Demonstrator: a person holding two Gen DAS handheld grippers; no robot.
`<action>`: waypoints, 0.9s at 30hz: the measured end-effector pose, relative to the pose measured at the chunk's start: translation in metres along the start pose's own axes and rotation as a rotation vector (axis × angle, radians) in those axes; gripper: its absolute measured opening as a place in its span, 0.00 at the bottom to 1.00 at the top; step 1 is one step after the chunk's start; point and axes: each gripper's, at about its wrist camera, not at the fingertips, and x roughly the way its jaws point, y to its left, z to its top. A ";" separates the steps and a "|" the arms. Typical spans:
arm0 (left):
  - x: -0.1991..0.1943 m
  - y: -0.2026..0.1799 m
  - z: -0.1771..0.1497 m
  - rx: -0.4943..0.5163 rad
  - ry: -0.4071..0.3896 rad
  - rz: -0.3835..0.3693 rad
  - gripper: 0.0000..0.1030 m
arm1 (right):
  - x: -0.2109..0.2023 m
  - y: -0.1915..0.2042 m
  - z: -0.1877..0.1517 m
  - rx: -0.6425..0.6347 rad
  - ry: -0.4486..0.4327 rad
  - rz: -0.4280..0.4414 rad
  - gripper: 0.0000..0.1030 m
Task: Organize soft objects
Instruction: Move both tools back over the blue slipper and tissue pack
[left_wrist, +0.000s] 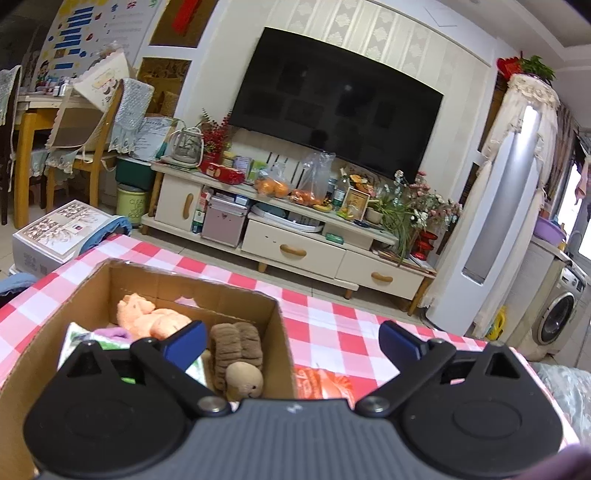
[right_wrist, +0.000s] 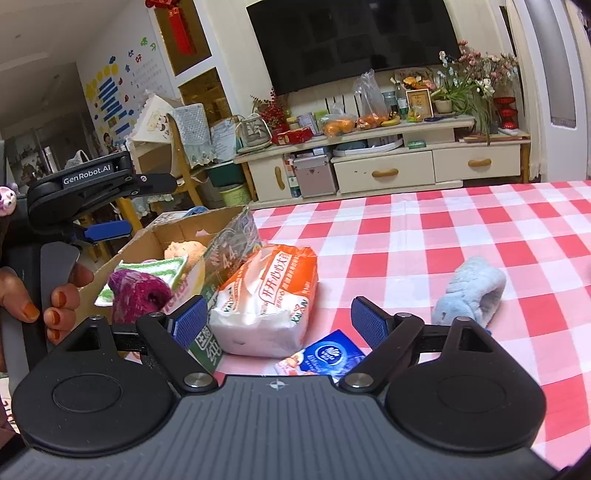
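Note:
A cardboard box (left_wrist: 273, 325) stands on the checked table and holds a peach plush toy (left_wrist: 147, 317), a brown plush toy (left_wrist: 236, 354) and a green-striped cloth (right_wrist: 147, 267). My left gripper (left_wrist: 291, 341) is open and empty above the box's right wall; it also shows in the right wrist view (right_wrist: 110, 206). My right gripper (right_wrist: 279, 321) is open and empty above an orange-white tissue pack (right_wrist: 266, 299). A purple knitted piece (right_wrist: 136, 291) lies at the box's near edge. A light blue plush cloth (right_wrist: 469, 291) lies on the table to the right.
A small blue tissue packet (right_wrist: 328, 356) lies under my right gripper. A green pack (right_wrist: 232, 247) leans against the box. The red-white checked tablecloth (right_wrist: 443, 236) stretches right. A TV cabinet (right_wrist: 388, 162) stands beyond the far table edge.

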 end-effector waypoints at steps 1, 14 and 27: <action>0.000 -0.002 -0.001 0.008 0.001 -0.003 0.97 | 0.000 -0.001 0.000 -0.003 -0.002 -0.005 1.00; 0.001 -0.042 -0.018 0.119 0.027 -0.065 0.98 | -0.010 -0.041 -0.006 0.027 -0.033 -0.096 1.00; -0.004 -0.085 -0.046 0.267 0.055 -0.121 0.99 | -0.009 -0.100 -0.020 0.061 -0.036 -0.234 1.00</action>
